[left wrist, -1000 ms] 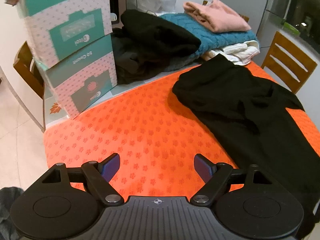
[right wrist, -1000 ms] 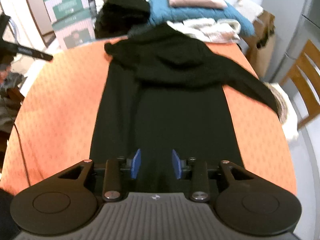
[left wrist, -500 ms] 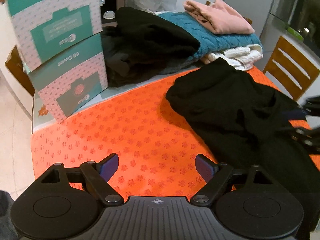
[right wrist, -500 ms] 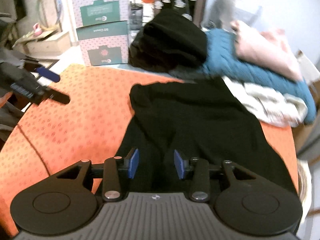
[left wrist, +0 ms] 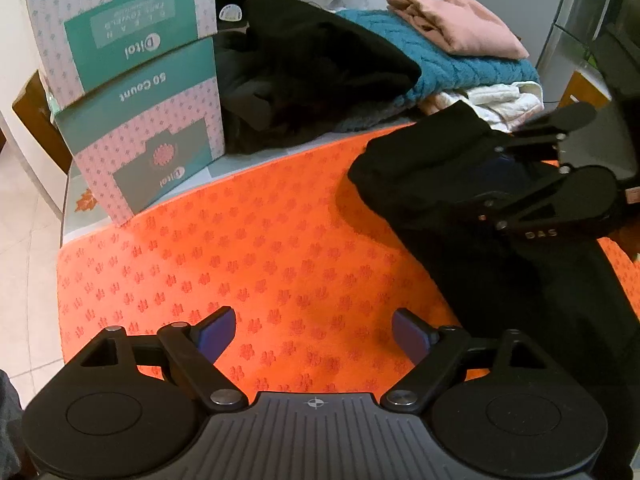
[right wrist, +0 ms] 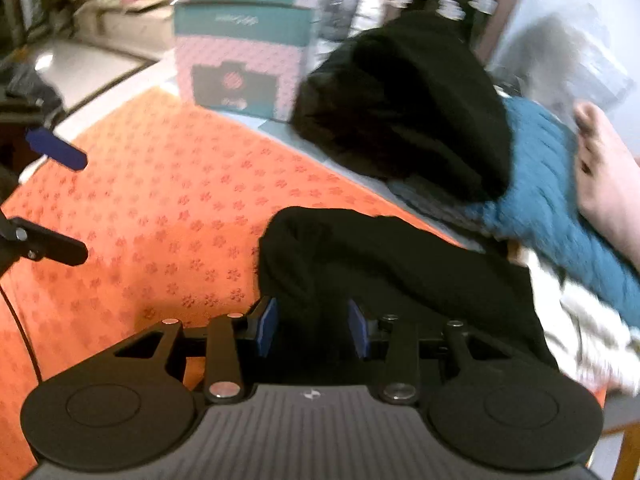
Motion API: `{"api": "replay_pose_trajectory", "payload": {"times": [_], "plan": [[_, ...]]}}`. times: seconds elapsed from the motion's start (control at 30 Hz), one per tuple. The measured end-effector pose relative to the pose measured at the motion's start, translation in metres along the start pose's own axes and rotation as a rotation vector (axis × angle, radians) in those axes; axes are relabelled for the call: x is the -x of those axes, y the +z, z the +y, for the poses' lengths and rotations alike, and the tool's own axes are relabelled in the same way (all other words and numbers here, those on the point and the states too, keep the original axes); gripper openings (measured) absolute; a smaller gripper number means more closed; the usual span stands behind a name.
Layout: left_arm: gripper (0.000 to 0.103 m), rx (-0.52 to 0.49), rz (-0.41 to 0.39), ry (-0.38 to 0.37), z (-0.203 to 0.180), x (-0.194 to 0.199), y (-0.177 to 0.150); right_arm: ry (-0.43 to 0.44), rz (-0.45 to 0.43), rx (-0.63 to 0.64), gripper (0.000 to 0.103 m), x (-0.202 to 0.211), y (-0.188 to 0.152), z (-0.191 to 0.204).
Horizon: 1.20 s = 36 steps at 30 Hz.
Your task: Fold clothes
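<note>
right gripper (right wrist: pixel 312 326) grips black garment (right wrist: pixel 400 264) – left gripper (left wrist: pixel 312 334) spread.

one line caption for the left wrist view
Open left tongs hover over the orange mat; right tongs grip the black garment.

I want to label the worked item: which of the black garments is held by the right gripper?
The black garment lying flat on the orange mat; the other is piled behind.
</note>
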<state>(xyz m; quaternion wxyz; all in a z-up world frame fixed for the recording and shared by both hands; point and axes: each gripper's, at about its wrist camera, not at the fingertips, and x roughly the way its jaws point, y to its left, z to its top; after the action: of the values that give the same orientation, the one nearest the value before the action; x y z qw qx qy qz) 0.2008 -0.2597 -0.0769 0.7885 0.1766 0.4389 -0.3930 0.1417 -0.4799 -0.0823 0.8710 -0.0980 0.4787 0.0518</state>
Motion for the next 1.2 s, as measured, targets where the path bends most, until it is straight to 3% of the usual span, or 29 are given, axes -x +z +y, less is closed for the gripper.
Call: {"api": "replay_pose_trajectory", "payload": {"times": [0.2,0.23,0.27,0.3,0.33,0.47,0.7,0.8,1.03,1.2], "plan": [[0.087,0.034,0.015,-0.001,0.006,-0.009,-0.004,0.042,-0.010,0.180,0.052,-0.022,0.016,0.023],[0.087,0.040,0.018,0.000,0.007,-0.011,-0.004,0.038,-0.001,0.212,0.046,-0.027,0.018,0.028],[0.087,0.042,0.018,0.000,0.008,-0.012,-0.004,0.044,0.015,0.228,0.030,-0.030,0.020,0.029],[0.087,0.045,0.018,0.000,0.009,-0.013,-0.003,0.051,0.031,0.243,0.005,-0.033,0.022,0.029],[0.087,0.048,0.017,0.000,0.010,-0.013,-0.003,0.053,0.014,0.210,0.003,-0.030,0.026,0.022],[0.087,0.059,0.016,-0.001,0.014,-0.016,-0.001,0.045,-0.040,0.070,0.003,-0.015,0.037,-0.020],[0.087,0.068,0.025,-0.007,0.012,-0.022,0.001,0.043,0.071,-0.117,0.004,-0.057,0.019,-0.082],[0.087,0.064,0.026,-0.003,0.010,-0.023,0.001,0.023,0.118,-0.081,0.008,-0.070,0.011,-0.084],[0.087,0.084,0.021,-0.010,0.010,-0.019,0.002,0.038,0.002,-0.063,0.021,-0.026,0.041,-0.089],[0.087,0.077,0.017,-0.016,0.007,-0.016,0.002,0.131,0.013,-0.051,0.023,-0.036,0.057,-0.077]]}}
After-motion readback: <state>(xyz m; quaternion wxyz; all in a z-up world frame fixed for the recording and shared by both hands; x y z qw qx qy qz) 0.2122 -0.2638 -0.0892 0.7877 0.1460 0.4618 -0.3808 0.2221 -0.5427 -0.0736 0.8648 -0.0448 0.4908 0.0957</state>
